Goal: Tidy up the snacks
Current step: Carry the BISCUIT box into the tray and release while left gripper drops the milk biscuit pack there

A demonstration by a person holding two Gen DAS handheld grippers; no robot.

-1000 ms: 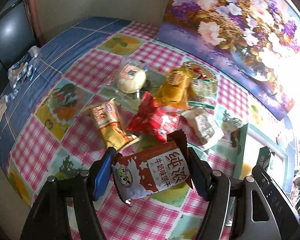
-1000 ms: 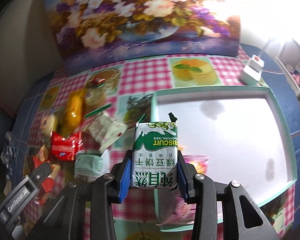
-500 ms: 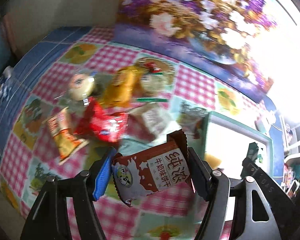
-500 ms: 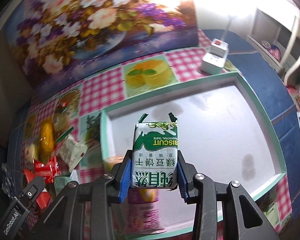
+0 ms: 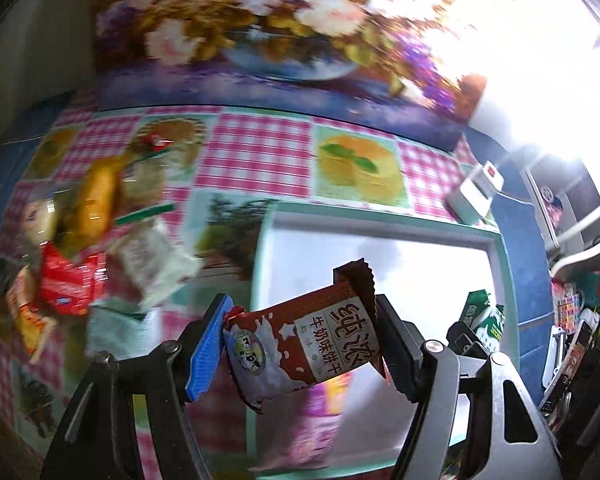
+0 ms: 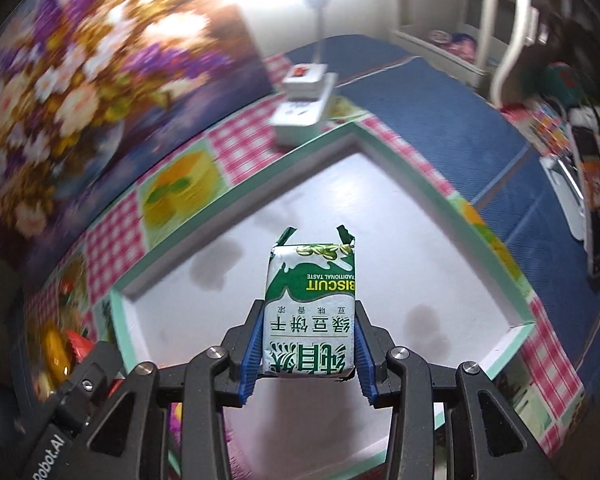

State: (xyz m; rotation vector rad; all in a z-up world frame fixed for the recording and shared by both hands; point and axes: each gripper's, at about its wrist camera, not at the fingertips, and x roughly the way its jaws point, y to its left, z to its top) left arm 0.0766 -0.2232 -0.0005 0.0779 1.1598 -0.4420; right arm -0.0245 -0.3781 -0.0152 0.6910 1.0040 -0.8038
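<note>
My left gripper (image 5: 300, 344) is shut on a brown milk biscuit pack (image 5: 304, 344) and holds it above the near left edge of the white tray (image 5: 500, 264) with a mint green rim. My right gripper (image 6: 309, 360) is shut on a green-and-white biscuit pack (image 6: 310, 308) and holds it over the tray's (image 6: 236, 204) white floor. The green pack also shows in the left wrist view (image 5: 482, 320) at the right. A pile of snacks lies left of the tray: a red packet (image 5: 70, 284), a yellow packet (image 5: 94, 200) and a pale wrapped cake (image 5: 148, 256).
A pink checked tablecloth (image 5: 256, 156) covers the table. A flower painting (image 5: 260, 28) leans along the back. A white power strip (image 6: 302, 108) sits beyond the tray's far corner. Cluttered items (image 6: 580, 168) lie on the blue cloth at the right.
Both grippers have swung right, from the snack pile toward the tray, each still holding its pack. The tray now fills the right wrist view and the pile has slid to the left.
</note>
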